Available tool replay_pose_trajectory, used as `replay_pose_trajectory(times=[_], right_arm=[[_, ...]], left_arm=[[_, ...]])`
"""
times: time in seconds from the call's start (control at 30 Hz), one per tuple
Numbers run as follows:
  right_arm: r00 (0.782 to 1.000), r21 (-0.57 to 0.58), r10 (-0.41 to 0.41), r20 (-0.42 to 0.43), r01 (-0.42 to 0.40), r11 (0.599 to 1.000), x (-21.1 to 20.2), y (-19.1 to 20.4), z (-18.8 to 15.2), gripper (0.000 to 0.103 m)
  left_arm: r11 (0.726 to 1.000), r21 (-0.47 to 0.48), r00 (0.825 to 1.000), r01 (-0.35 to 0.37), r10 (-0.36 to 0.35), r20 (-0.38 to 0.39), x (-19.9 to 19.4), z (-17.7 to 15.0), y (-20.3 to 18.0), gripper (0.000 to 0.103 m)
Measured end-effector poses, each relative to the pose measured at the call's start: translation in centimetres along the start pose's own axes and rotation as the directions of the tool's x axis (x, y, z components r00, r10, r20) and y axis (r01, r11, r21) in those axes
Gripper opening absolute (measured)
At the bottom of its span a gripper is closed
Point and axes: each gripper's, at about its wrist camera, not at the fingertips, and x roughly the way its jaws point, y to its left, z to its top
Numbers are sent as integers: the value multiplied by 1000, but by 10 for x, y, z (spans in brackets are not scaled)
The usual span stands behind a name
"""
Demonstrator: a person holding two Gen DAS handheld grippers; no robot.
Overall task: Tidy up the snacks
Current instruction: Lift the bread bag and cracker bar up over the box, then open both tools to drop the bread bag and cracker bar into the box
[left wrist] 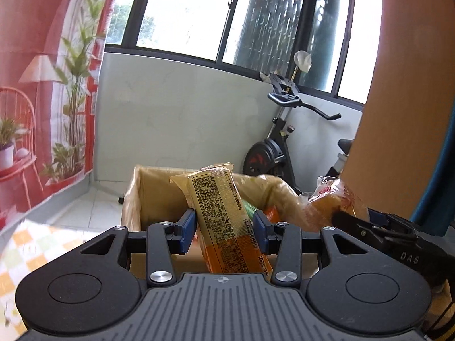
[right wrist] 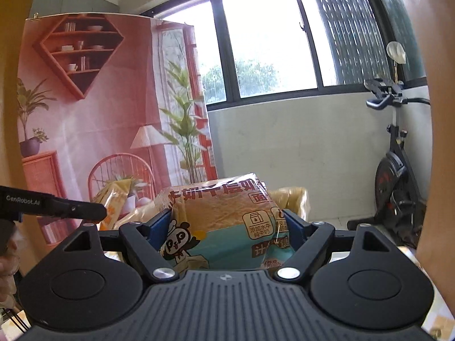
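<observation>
1. Straight ahead of the left gripper [left wrist: 224, 231] stands an open cardboard box [left wrist: 150, 199] lined with clear plastic; from the right wrist camera its far rim [right wrist: 293, 196] shows just beyond that gripper's load.
2. An exercise bike [right wrist: 398, 187] stands well apart from both grippers, ahead and to the right, against the pale wall below the window.
3. The right gripper [right wrist: 226, 227] is clamped on a bread packet [right wrist: 224, 221], its blue pads pressing both sides; the packet, printed with a cartoon panda, is held above the box. In the left wrist camera the same packet [left wrist: 332, 201] appears to the right, beside the box.
4. The left gripper is closed on a long yellow-and-orange snack pack [left wrist: 224, 221], tilted with its top leaning left, over the box opening.
5. Inside the box, behind the pack, there may be green and orange wrappers [left wrist: 256, 210], though they are largely hidden.
</observation>
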Motion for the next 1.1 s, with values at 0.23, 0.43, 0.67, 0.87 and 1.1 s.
replay_pose_trajectory(times=[0.23,0.43,0.67,0.87,1.1], right_arm=[[1000,23,-21,11,21,1000,61,-12,3,82],[997,23,-36,-74,38,999,103,-22,-5,83],[989,4,-71,-130,72,997,106,-24,-9,91],[988,46,-99,-122,105,993,76,-24,-7,91],[990,79,-89,-107,98,992,32,-2,-11,91]], left_arm=[[996,-64,997,-67,65,-35,56,26,25,46],[993,12,991,-118,119,-61,85,27,23,46],[992,2,990,-129,129,-60,75,23,33,71],[992,-24,991,-122,121,-49,40,22,39,71],[995,-8,993,-104,103,-56,-12,14,45,71]])
